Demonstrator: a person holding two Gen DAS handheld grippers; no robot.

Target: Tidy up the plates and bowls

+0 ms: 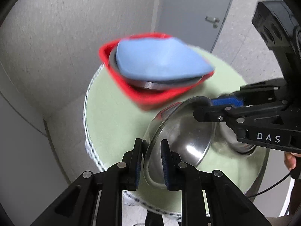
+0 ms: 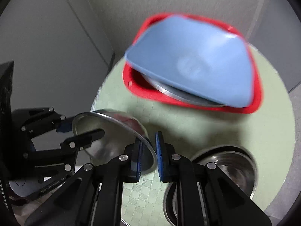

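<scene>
Pale green checked cloth covers the round table; grey textured walls close in behind it, and a grey door with a lever handle stands far right in the left wrist view.

We see both grippers on one tilted steel bowl. Our left gripper straddles its near rim, one pad outside, one inside, with a small gap showing; whether it pinches we cannot tell. Our right gripper straddles the opposite rim edge, blue pads parted around the metal; grip likewise unclear. The bowl is raised on edge over the near part of the table.

Just right of it, a second steel bowl sits upright on the cloth, apparently nested with another rim below.

Farther back rests a red square tray. Inside it lies a round metal plate, and a blue square plate lies tilted on top. All three are motion-blurred.
</scene>
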